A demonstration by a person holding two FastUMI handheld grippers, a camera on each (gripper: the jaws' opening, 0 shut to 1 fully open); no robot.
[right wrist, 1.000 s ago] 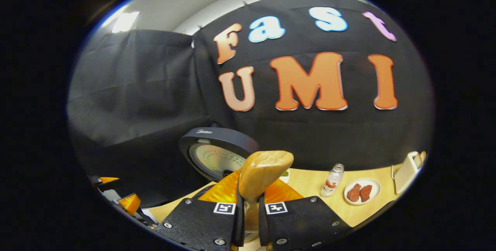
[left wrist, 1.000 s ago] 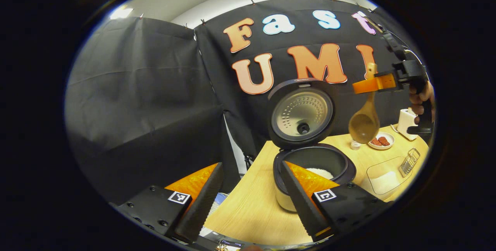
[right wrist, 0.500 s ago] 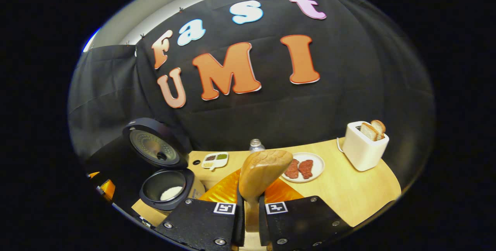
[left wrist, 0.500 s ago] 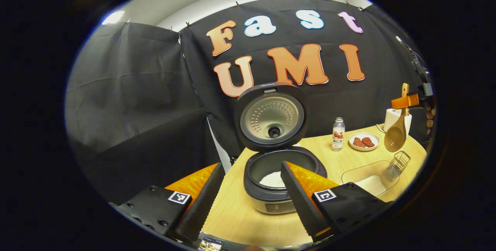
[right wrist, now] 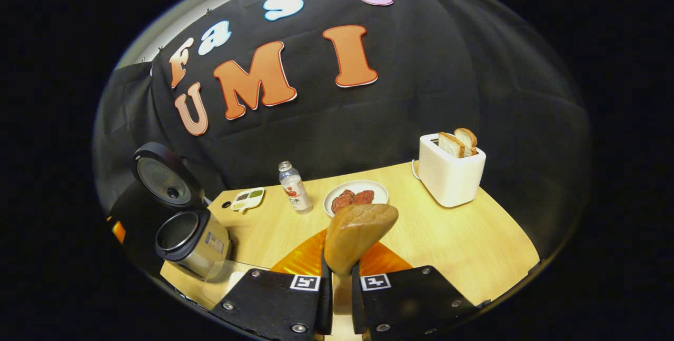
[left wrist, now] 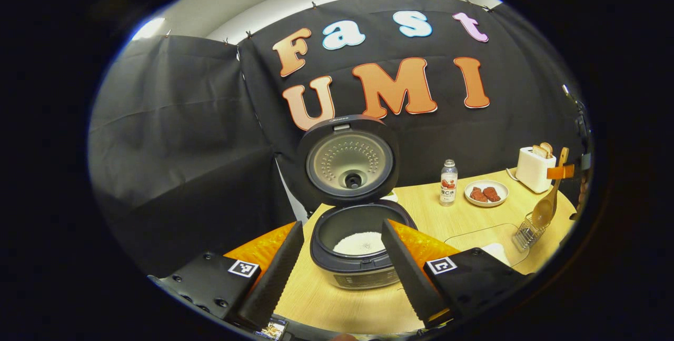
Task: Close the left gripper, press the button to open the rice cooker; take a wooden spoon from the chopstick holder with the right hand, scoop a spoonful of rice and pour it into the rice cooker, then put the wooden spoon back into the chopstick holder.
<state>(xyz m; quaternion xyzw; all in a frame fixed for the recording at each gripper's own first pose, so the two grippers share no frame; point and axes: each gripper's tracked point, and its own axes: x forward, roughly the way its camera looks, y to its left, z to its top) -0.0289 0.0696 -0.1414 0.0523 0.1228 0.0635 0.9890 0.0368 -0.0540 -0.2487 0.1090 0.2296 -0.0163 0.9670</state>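
wooden table is carrying the rice cooker, lid up, rice inside. left gripper is hovering before it, jaws apart and empty. right gripper is clamping the wooden spoon, whose bowl is seemingly dipping into the chopstick holder.

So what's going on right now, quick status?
Left gripper open, idle by the rice cooker, lid up. Right gripper shut on wooden spoon, bowl over the chopstick holder. Nothing in the way.
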